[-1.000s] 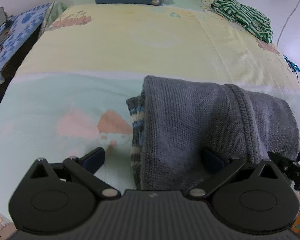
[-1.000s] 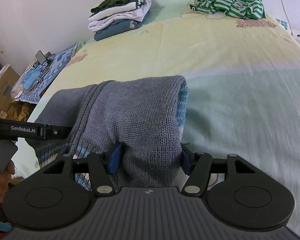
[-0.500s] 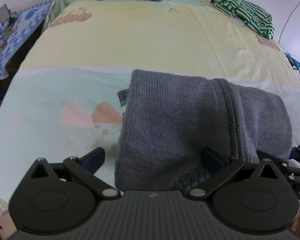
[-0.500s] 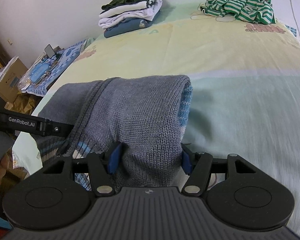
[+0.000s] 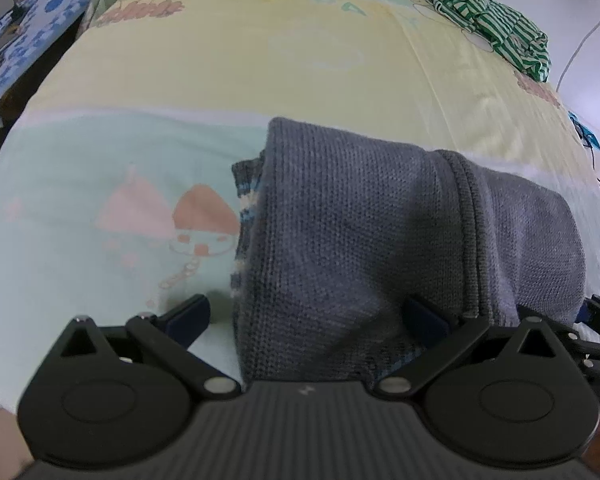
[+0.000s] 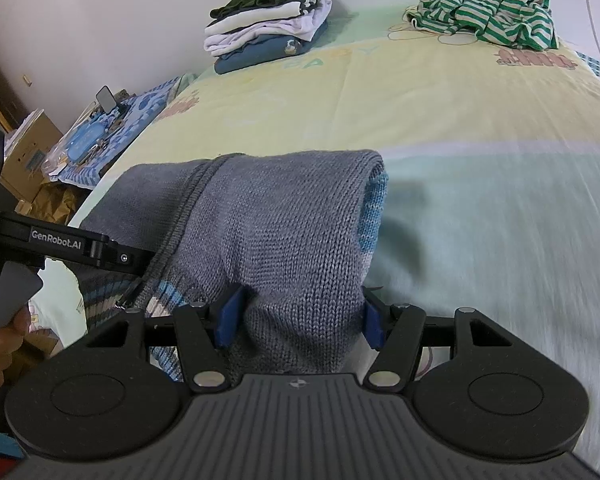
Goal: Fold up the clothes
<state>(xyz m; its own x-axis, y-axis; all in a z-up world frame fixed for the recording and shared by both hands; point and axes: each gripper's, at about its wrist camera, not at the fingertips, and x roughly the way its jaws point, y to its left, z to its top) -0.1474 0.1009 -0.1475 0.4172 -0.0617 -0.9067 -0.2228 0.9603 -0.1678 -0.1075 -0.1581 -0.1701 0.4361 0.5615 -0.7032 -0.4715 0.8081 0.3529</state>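
While the grey knitted sweater (image 5: 364, 240) lay folded into a thick bundle near the front edge of the bed (image 5: 220, 80), both tools were set at its near end. The left hand-held gripper (image 5: 308, 316) stood with its jaws wide apart: its left pad hung over bare sheet, clear of the cloth, and its right pad lay against the knit by the ribbed seam, so it clamped nothing. The sweater's blue-and-cream striped layer peeked out along the left side of the bundle. The right hand-held gripper (image 6: 298, 316) straddled the right part of the bundle (image 6: 268, 232), a blue pad against each side of the thick wad; whether they squeezed it or merely touched it was hard to tell, though the knit looked bunched between them.

Judged from this, the step in hand was squaring or lifting the finished fold. To do it well, the left tool should take in the full thickness, striped layer included, before closing, and both should grip at matching depth so the bundle stays level and does not unroll. Further back lay a stack of folded clothes (image 6: 266, 24), then, to the right, a crumpled green-striped garment (image 6: 488, 16) not yet folded.
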